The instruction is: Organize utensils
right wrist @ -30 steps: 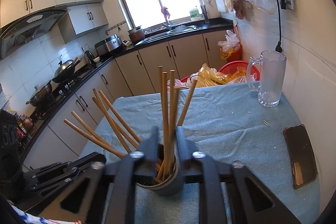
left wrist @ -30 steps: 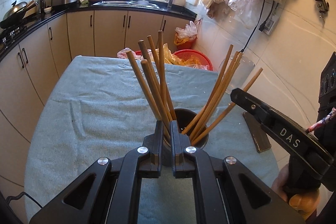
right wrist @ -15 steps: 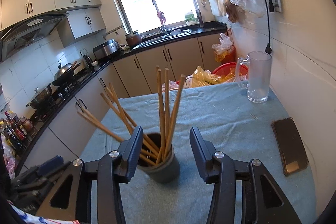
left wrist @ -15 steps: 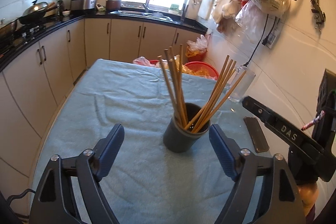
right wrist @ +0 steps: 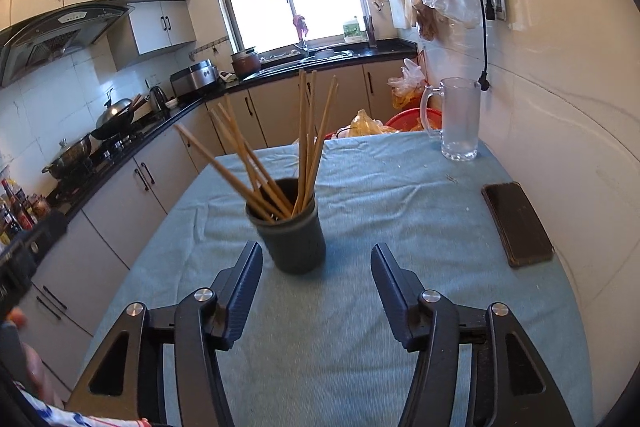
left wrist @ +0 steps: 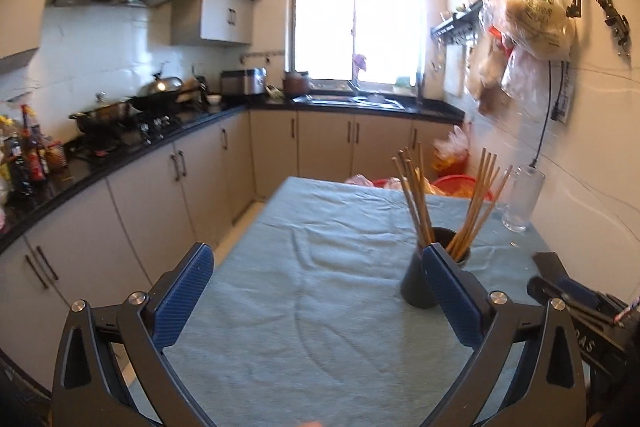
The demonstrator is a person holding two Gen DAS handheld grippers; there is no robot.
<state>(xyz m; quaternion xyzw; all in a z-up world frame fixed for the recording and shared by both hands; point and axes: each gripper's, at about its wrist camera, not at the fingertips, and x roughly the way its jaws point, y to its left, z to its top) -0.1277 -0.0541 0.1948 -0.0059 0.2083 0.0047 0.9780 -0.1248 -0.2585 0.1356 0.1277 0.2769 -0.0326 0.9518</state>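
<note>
A dark grey cup (right wrist: pixel 291 235) stands upright on the table's blue-green cloth (right wrist: pixel 400 227) and holds several wooden chopsticks (right wrist: pixel 304 143) fanned out in two bunches. My right gripper (right wrist: pixel 316 263) is open and empty, just short of the cup. In the left wrist view the cup (left wrist: pixel 418 281) with its chopsticks (left wrist: pixel 416 203) sits at the right, partly behind my right finger. My left gripper (left wrist: pixel 316 267) is wide open and empty, well back from the cup and to its left.
A glass mug (right wrist: pixel 458 119) stands at the table's far right corner. A dark phone (right wrist: pixel 518 223) lies near the right edge by the wall. Kitchen counters with pots run along the left. Red baskets (right wrist: pixel 416 119) sit beyond the table's far end.
Both grippers were shut on chopsticks in the cup a second ago. They opened, let go and pulled back; the left one also swung left and up.
</note>
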